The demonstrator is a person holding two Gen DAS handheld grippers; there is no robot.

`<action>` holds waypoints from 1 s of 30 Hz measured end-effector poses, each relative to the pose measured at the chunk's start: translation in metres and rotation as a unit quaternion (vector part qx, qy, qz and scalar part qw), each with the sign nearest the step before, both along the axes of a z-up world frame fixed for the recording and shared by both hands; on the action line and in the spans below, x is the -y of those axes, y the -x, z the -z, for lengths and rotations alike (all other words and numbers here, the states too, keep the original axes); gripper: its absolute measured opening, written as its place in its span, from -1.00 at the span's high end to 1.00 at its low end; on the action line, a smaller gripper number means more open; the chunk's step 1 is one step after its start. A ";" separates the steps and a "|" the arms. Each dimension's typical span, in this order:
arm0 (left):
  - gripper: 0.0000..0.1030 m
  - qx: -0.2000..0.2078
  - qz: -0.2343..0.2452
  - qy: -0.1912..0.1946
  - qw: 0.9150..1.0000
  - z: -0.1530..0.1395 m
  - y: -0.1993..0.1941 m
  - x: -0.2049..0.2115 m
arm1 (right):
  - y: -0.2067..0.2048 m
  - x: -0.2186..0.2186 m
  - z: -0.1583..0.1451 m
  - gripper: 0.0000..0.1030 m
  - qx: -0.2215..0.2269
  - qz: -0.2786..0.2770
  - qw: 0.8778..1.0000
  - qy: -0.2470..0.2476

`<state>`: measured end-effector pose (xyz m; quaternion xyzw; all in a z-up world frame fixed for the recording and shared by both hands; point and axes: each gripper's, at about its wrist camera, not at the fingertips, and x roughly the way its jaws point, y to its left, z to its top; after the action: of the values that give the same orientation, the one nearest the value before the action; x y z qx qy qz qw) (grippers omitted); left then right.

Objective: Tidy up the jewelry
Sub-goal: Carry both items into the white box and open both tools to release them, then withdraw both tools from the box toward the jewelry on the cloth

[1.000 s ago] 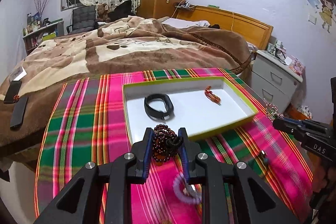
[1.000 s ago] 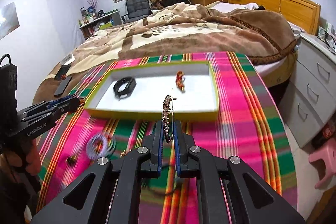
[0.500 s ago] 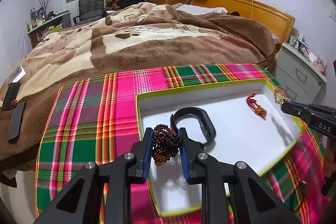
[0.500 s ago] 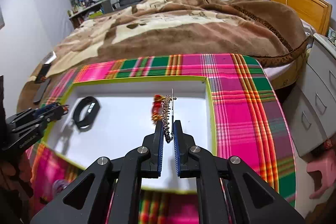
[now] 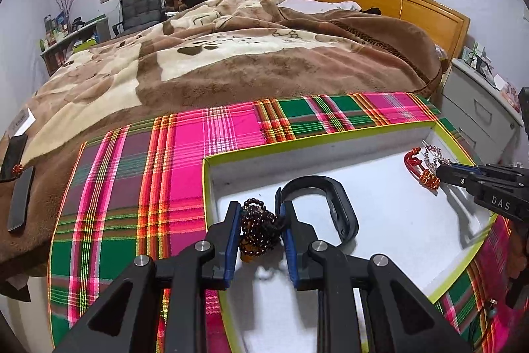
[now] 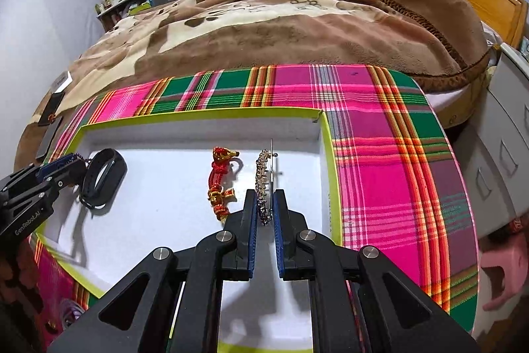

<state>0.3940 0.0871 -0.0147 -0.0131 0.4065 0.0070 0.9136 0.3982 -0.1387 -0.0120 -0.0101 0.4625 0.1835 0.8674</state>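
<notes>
Mid-delivery over the white tray [image 5: 380,151]: left gripper [image 5: 261,227] clamped on dark bead bracelet [image 5: 259,229], right gripper [image 6: 264,210] nearly closed on rhinestone hairpin [image 6: 263,177]; next, lowering gently, then opening both jaws.

Inside the tray [image 6: 327,154], bare white floor lies open toward its near-right corner; the black band [image 6: 102,177] and red charm [image 6: 220,184] crowd its left and middle, seemingly.
</notes>
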 end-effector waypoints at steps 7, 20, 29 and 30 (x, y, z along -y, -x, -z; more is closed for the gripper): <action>0.53 -0.003 0.002 0.005 1.000 -0.002 0.002 -0.001 | 0.002 0.004 -0.004 0.50 0.004 0.005 1.000 -0.013; 0.52 0.037 -0.002 0.030 0.999 -0.028 0.044 -0.007 | 0.051 0.014 -0.039 0.47 0.040 -0.002 0.998 -0.044; 0.52 0.065 0.003 0.033 0.997 -0.045 0.106 -0.001 | 0.124 0.022 -0.059 0.41 0.070 -0.013 0.995 -0.066; 0.53 0.068 0.004 0.032 0.997 -0.045 0.115 0.000 | 0.131 0.023 -0.059 0.41 0.071 -0.013 0.995 -0.069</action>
<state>0.2793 0.0866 0.0303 -0.0409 0.3434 -0.0104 0.9382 0.2673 -0.1622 0.0475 0.0302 0.3855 0.2252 0.8943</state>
